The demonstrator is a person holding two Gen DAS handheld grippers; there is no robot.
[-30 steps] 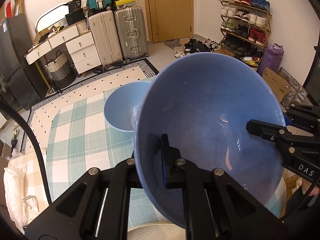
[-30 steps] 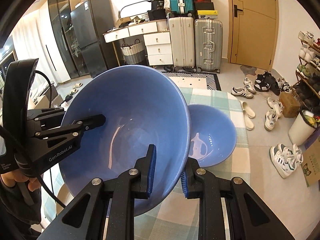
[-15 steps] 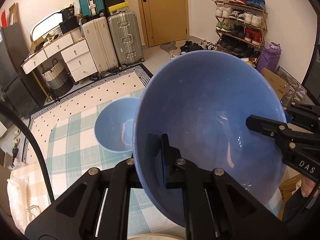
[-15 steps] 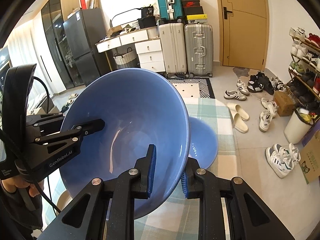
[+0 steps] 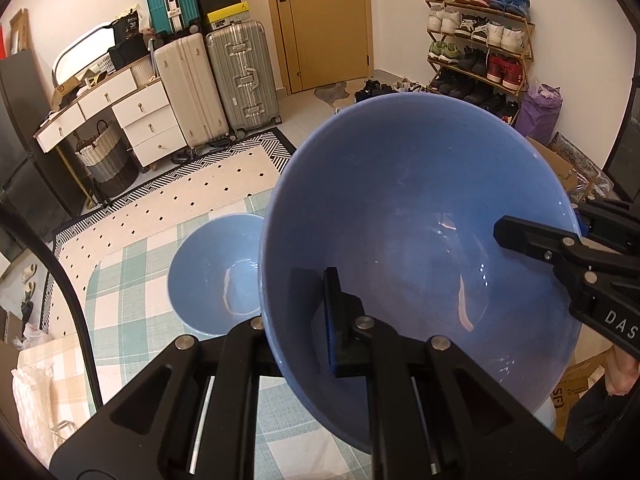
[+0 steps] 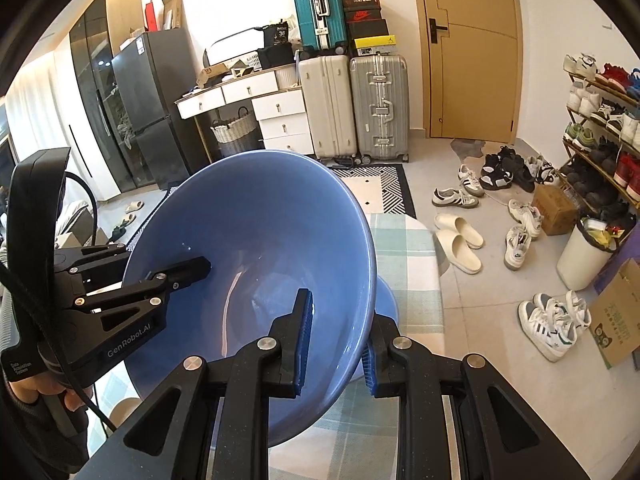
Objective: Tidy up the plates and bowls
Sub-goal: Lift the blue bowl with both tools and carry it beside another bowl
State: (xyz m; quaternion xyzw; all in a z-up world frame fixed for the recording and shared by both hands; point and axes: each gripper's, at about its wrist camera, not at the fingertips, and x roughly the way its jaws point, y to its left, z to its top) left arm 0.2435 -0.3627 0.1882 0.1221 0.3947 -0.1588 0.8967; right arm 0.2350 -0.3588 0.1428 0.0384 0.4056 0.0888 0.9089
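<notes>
A big blue bowl (image 5: 420,240) hangs tilted in the air, held from both sides. My left gripper (image 5: 296,320) is shut on its left rim, one pad inside the bowl and the other finger hidden behind the wall. My right gripper (image 6: 338,344) is shut on the right rim of the big blue bowl (image 6: 256,264), blue pads on either side. Each gripper shows in the other's view: the right gripper (image 5: 576,228) and the left gripper (image 6: 152,260). A smaller blue bowl (image 5: 216,272) stands on the checked table (image 5: 132,320). In the right wrist view only a sliver of the smaller bowl (image 6: 386,300) shows.
The table's far edge meets a patterned rug (image 5: 180,192). Suitcases (image 5: 240,76), white drawers (image 5: 144,120) and a basket stand at the back. Shoes (image 6: 460,236), a shoe rack (image 5: 480,40), a white bin (image 6: 588,252) and cardboard boxes (image 6: 616,316) fill the right side.
Both grippers have carried the big bowl up and forward. The smaller bowl has slid lower in the left wrist view and is now mostly hidden behind the big bowl in the right wrist view.
</notes>
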